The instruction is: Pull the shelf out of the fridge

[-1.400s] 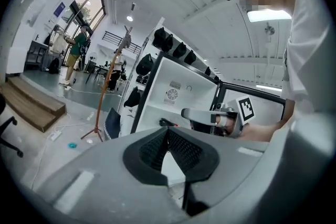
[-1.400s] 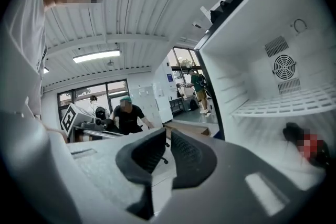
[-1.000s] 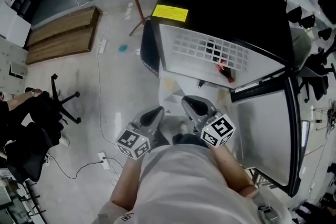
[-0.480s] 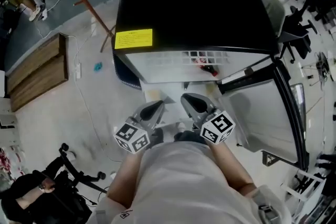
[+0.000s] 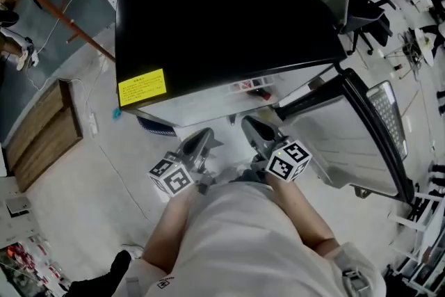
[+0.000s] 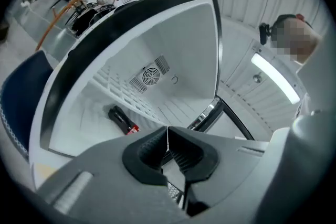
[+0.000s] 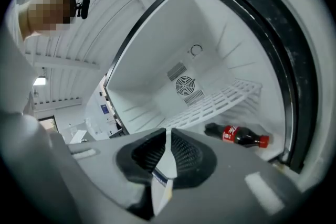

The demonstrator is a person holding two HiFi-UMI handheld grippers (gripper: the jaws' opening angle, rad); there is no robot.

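Observation:
The fridge (image 5: 222,17) has a black top, and its door (image 5: 348,132) hangs open to the right. Inside, a white wire shelf (image 7: 220,101) (image 6: 123,93) runs across in front of the back wall's fan grille. Below it a cola bottle (image 7: 237,135) (image 6: 122,119) (image 5: 252,85) lies on the fridge floor. My left gripper (image 5: 197,145) (image 6: 168,140) and right gripper (image 5: 252,129) (image 7: 167,145) are held side by side just outside the opening, short of the shelf. Both are shut, holding nothing. A white sliver shows in the gap behind the right tips.
A yellow sticker (image 5: 142,87) marks the fridge's front left corner. Wooden pallets (image 5: 42,139) and a power strip (image 5: 92,123) lie on the floor at left. A wire rack (image 5: 389,108) stands beyond the open door. Office chairs (image 5: 361,3) crowd the far right.
The head view has swung so the black fridge top now covers the wire shelf seen earlier. Both grippers keep the same spot by the person's chest, still shut.

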